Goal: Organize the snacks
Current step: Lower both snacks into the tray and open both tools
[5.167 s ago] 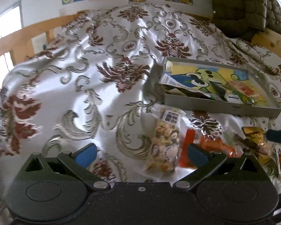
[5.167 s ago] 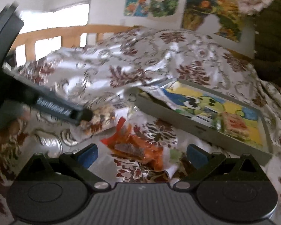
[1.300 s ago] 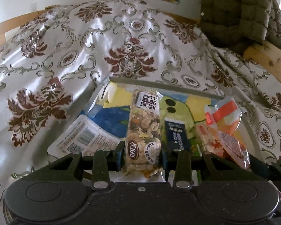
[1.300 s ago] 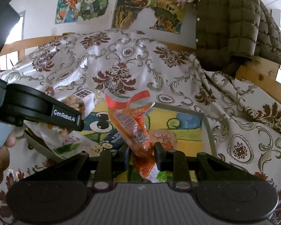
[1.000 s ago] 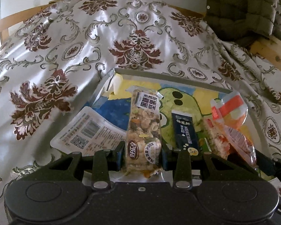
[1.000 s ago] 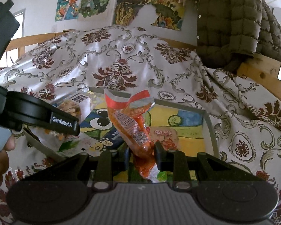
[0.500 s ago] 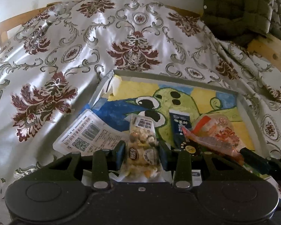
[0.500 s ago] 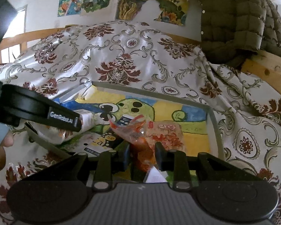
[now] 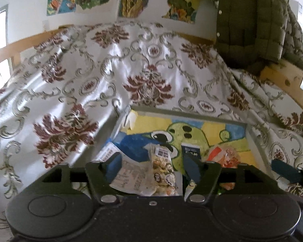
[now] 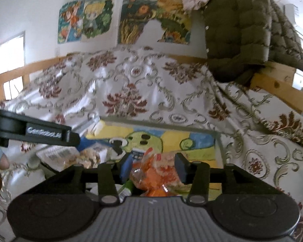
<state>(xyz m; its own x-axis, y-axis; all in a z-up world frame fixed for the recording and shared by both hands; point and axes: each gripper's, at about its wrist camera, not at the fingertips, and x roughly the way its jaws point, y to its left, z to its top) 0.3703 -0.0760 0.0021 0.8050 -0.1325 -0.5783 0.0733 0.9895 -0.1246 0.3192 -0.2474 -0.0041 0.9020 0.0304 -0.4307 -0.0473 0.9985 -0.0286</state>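
**Snacks in tray, both released**

Nut pack [image 9: 163,173] lies in the tray [image 9: 250,133] on the bed, near its left edge, between the spread left hand-held gripper [image 9: 151,167] pads. Orange pack [image 10: 155,173] sits beside it; right hand-held gripper [image 10: 153,167] jaws just opened, not pressing.

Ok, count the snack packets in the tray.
4: a white packet at the left, a nut packet beside it, a dark blue packet, an orange packet at the right. Others may be hidden.
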